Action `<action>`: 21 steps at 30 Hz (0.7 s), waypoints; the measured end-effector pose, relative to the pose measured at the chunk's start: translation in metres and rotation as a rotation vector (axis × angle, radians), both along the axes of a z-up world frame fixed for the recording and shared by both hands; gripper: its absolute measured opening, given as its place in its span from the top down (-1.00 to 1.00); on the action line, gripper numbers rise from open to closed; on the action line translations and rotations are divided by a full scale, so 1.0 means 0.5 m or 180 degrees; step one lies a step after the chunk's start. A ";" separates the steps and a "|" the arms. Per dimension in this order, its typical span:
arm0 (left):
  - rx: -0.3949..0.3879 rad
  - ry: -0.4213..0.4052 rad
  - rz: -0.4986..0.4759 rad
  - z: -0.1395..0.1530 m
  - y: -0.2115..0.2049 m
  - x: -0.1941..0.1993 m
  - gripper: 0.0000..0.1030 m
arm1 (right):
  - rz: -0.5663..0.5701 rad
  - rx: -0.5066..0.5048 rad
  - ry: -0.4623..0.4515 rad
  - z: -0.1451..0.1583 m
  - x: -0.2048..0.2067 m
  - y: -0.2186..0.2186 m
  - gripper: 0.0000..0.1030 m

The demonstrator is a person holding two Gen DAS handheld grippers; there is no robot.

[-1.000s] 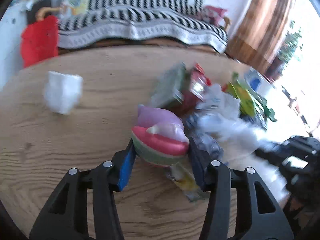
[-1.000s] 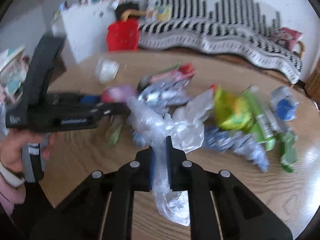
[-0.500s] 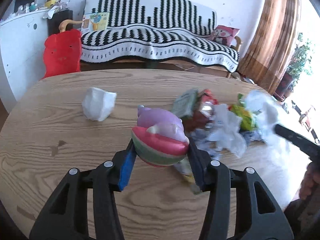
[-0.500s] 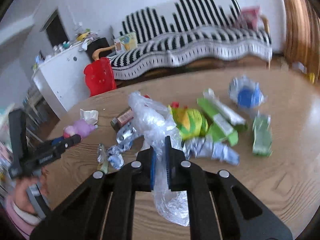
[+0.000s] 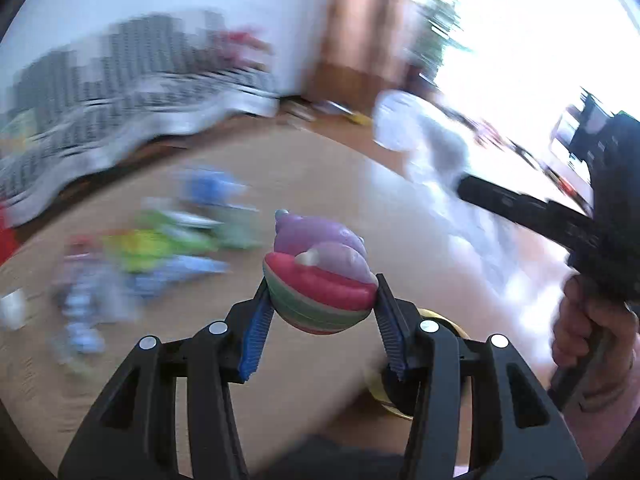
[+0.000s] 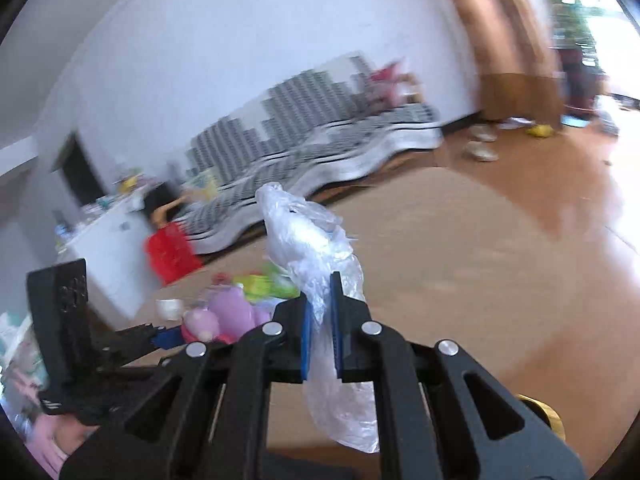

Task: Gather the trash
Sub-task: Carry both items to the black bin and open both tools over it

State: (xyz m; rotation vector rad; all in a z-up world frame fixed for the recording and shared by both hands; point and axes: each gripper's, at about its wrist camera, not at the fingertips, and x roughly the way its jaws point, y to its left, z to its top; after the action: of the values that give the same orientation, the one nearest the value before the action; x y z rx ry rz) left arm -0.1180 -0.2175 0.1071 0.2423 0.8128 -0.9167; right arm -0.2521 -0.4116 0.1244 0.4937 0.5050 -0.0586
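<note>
Both tongs are loaded. Your left gripper [image 5: 320, 312] has its blue-padded jaws clamped on either side of the round squishy toy with a purple top and pink, green and white bands [image 5: 320, 280], which sits between the tips, above the oval wooden table [image 5: 312, 184]. Your right gripper [image 6: 322, 316] is pinched tight on the crumpled clear plastic bag [image 6: 312, 248]; the bag rises above the pads and hangs below them. No container can be made out in either view. On the table, beyond the left tips and to their left, lies the blurred heap of green, blue and silver wrappers [image 5: 152, 248]. A small white crumpled wad [image 6: 170, 308] lies beside it, near the table edge.
</note>
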 end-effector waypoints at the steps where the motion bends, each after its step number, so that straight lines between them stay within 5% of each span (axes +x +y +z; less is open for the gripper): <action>1: 0.0042 0.0150 -0.0184 -0.020 -0.045 -0.026 0.06 | -0.0108 0.0032 0.0067 -0.020 -0.037 -0.031 0.83; 5: 0.0536 0.0860 -0.0815 -0.200 -0.218 -0.136 0.09 | -0.0554 0.0372 0.0737 -0.216 -0.178 -0.140 0.83; 9: 0.1070 0.1124 -0.0990 -0.355 -0.297 -0.173 0.14 | -0.0739 0.1003 0.1293 -0.422 -0.247 -0.186 0.83; 13: 0.1217 0.1079 -0.1054 -0.385 -0.318 -0.172 0.15 | -0.0878 0.1266 0.1361 -0.493 -0.279 -0.196 0.84; 21: 0.1259 0.1154 -0.1063 -0.392 -0.347 -0.201 0.15 | -0.0907 0.1366 0.1421 -0.518 -0.269 -0.229 0.85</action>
State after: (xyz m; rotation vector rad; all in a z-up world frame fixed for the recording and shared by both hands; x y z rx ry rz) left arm -0.2186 -0.3912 -0.0889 0.5808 1.3182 -1.1247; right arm -0.3863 -0.5260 -0.1344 0.9815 0.8891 -0.3442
